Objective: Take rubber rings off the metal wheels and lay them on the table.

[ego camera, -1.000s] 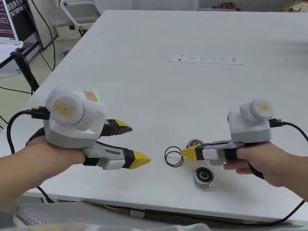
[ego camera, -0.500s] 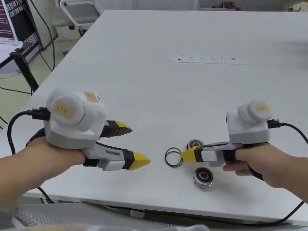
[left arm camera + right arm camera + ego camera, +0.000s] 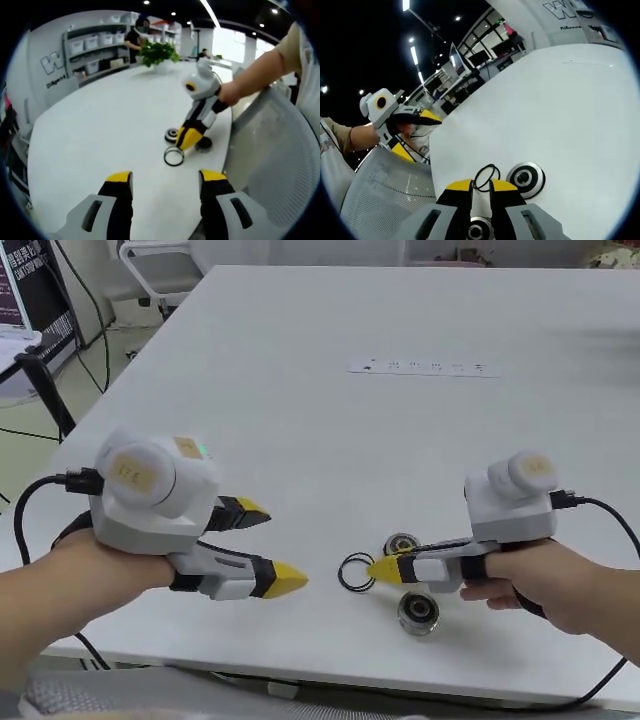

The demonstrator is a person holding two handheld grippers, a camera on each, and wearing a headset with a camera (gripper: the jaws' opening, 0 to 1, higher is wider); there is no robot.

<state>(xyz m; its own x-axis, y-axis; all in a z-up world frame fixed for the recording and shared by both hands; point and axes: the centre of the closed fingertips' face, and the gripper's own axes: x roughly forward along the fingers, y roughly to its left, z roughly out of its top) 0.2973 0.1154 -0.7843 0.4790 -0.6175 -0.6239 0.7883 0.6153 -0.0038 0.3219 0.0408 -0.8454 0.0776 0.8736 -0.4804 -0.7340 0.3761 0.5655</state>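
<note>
Two rubber rings (image 3: 355, 573) lay on the table (image 3: 400, 440) beside both wheels (image 3: 417, 611), so probably finished. Left gripper (image 3: 272, 545) open; right gripper (image 3: 383, 568) nearly closed, grip unclear.

The wide white counter (image 3: 300, 390) is left bare, save two round metal wheels (image 3: 402, 543), thin black rubber rings (image 3: 357, 573) and, seemingly, a flat white strip (image 3: 422, 367).

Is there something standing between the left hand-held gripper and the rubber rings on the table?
Nothing visible does. Only bare table lies between the open left hand-held gripper and the rubber rings. The right hand-held gripper pinches them from the far side, and both metal wheels sit beyond.
</note>
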